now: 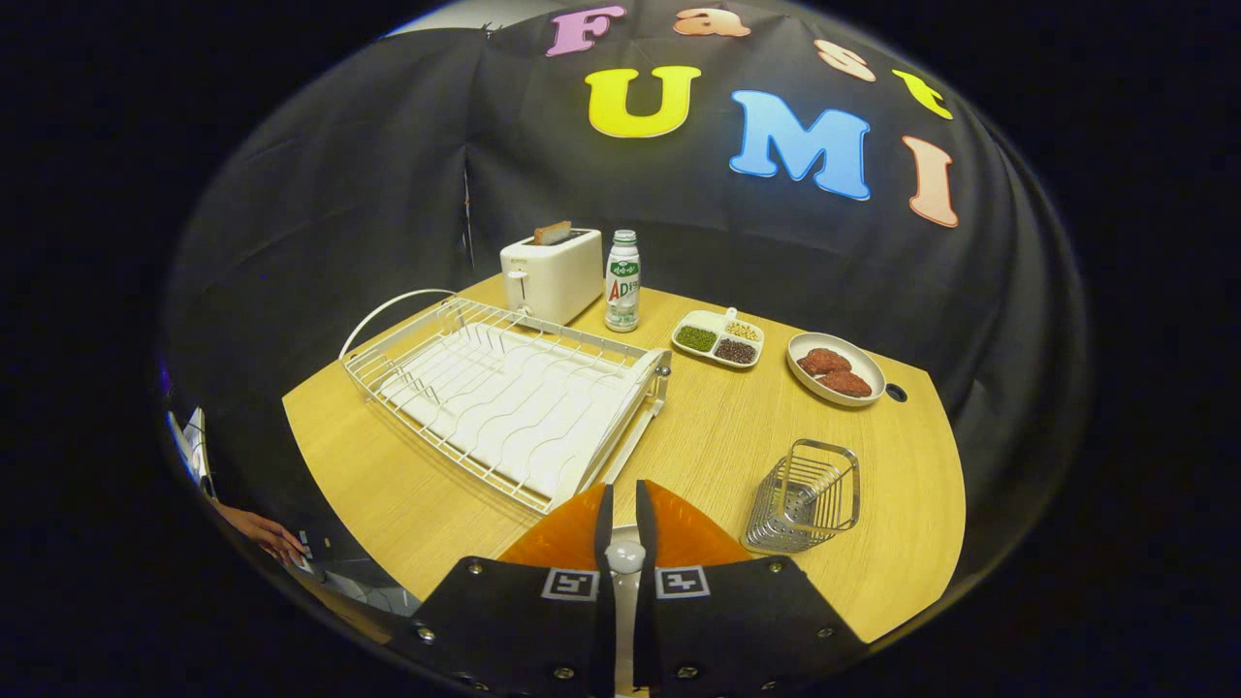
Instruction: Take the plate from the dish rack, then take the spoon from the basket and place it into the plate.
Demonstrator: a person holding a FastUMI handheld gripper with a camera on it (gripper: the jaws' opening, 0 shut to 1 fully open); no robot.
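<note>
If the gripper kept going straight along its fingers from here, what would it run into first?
Probably the near corner of the white dish rack, which lies just ahead of the nearly closed fingers of the gripper. A white rounded thing, likely the spoon, sits between them. Depth is hard to judge in this fisheye view, so it might pass above the rack.

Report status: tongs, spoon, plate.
Tongs shut on spoon. Spoon above orange plate, plate out of the rack. Basket off to the side, nothing blocking.

Staged kitchen booth: black cloth wall [368,194], light wooden table [717,446], white two-slot toaster [551,276], white wire dish rack [504,397].
</note>
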